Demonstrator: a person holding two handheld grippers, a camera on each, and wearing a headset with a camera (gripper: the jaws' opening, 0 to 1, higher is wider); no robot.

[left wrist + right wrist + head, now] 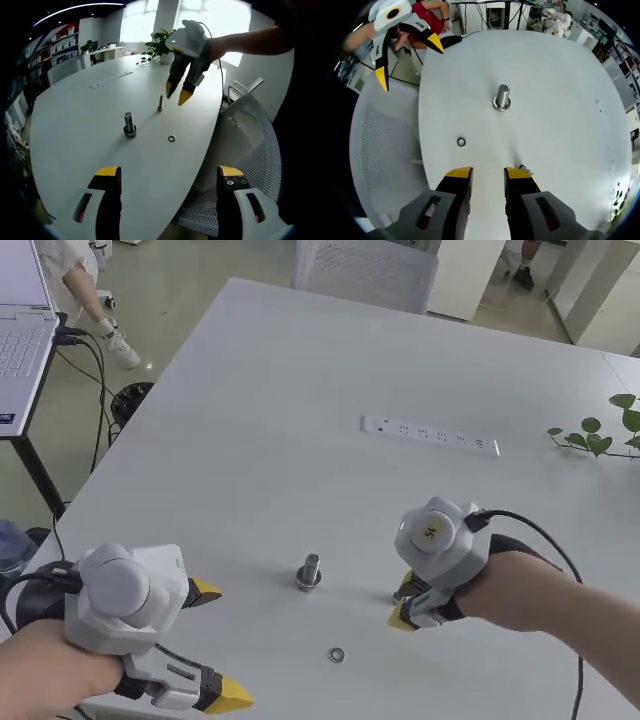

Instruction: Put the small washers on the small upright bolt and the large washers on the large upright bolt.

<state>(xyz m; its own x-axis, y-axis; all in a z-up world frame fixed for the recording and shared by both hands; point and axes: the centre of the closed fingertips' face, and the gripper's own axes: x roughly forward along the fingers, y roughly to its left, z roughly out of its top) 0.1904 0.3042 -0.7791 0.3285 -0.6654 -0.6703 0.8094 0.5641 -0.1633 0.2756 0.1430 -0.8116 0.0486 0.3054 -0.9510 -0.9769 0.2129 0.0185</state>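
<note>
A silver ring washer (336,654) lies loose on the white bench (300,420) near the large upright steel bolt (309,572), with the left tool (169,172) and right tool (487,174) both open and empty, so pinching it low seems next.

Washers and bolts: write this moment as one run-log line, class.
left tongs open, empty | right tongs open, beside small bolt | one washer loose on table | large bolt upright

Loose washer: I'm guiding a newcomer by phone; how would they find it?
Start at the white table, then find the large upright bolt standing on it. The loose washer lies flat nearer the person, a small metal ring, not standing like the bolt.
</note>
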